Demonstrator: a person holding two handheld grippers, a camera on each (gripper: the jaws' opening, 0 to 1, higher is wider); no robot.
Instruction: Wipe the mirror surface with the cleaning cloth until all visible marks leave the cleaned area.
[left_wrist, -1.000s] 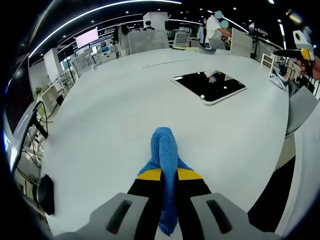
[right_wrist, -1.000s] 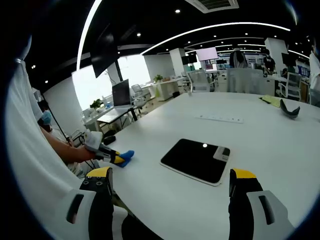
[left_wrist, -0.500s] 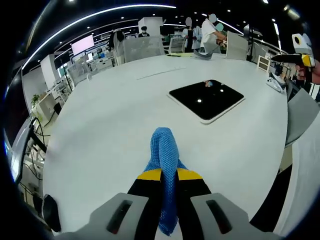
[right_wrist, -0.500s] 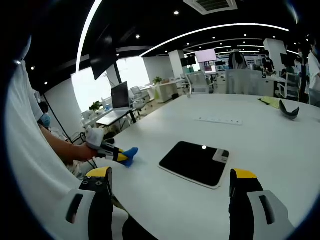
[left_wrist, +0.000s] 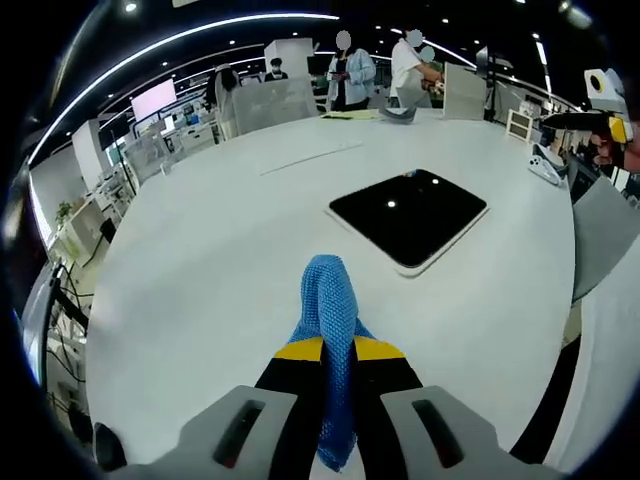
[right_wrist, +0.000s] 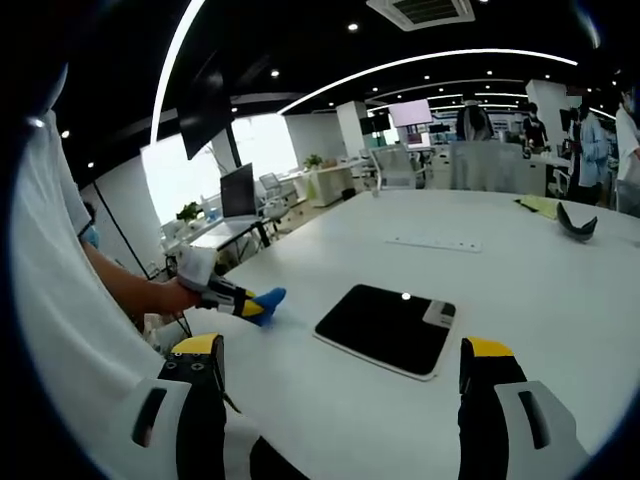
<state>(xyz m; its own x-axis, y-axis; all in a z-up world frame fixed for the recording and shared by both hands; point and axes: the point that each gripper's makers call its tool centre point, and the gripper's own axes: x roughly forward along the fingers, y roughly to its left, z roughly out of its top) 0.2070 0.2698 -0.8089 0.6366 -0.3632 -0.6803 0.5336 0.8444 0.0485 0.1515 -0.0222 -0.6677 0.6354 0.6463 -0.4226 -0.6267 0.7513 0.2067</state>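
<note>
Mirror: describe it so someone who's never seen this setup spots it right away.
On the big white table, look ahead of the left gripper, which is shut on a blue cloth. The mirror is the flat, dark square slab with a pale rim lying alone mid-table, reflecting ceiling lights. The other things on the table sit at its far edges.

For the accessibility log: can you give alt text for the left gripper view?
The left tool, shut on a blue cleaning cloth, hangs over a white table. Ahead lies a dark square mirror, not yet touched. People stand at the far edge.
</note>
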